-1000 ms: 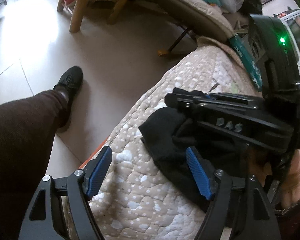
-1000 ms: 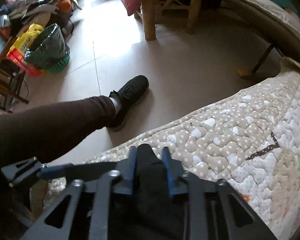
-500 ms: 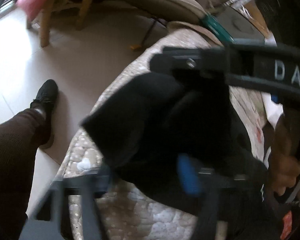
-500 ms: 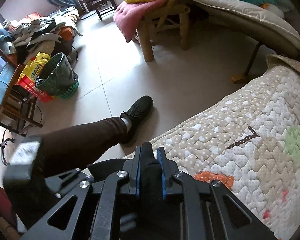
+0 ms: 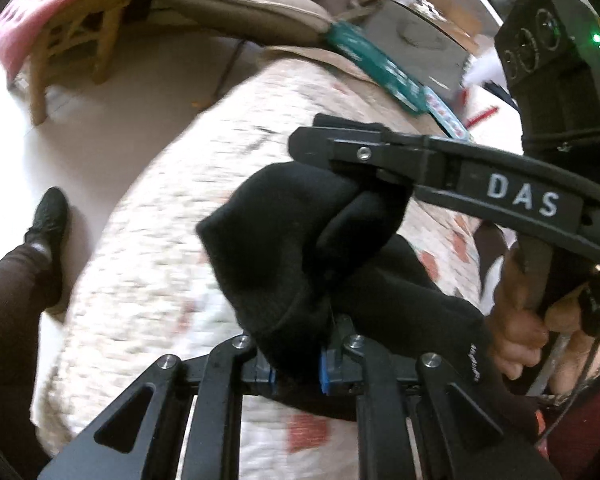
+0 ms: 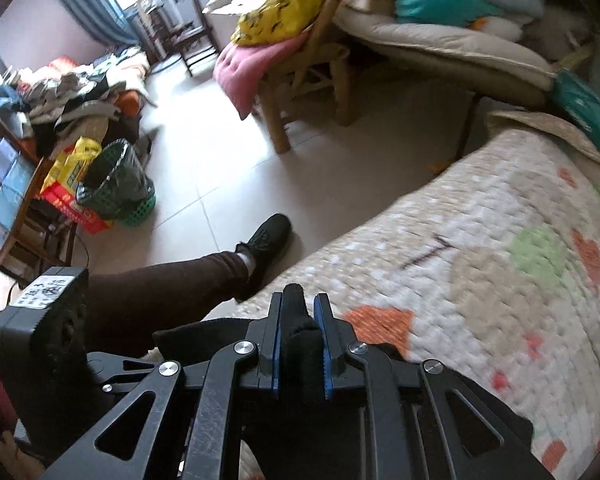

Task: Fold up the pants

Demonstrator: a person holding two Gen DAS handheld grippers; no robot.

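Observation:
The black pants [image 5: 284, 248] hang bunched above a quilted bed cover [image 5: 160, 216]. My left gripper [image 5: 296, 372] is shut on a thick fold of the black pants. My right gripper [image 5: 340, 152] enters the left wrist view from the right and pinches the same bunch higher up. In the right wrist view my right gripper [image 6: 299, 344] is shut on a ridge of the black pants [image 6: 296, 320]. The rest of the cloth is hidden under the fingers.
The bed cover [image 6: 480, 280] fills the right side; its edge drops to a tiled floor [image 6: 204, 168]. The person's leg and black shoe [image 6: 268, 240] stand beside the bed. A wooden chair [image 6: 300, 80], a green basket [image 6: 120, 192] and piled clothes lie beyond.
My left gripper was open beside the pants and has closed on them. Both grippers have risen, lifting the bunched cloth off the bed cover.

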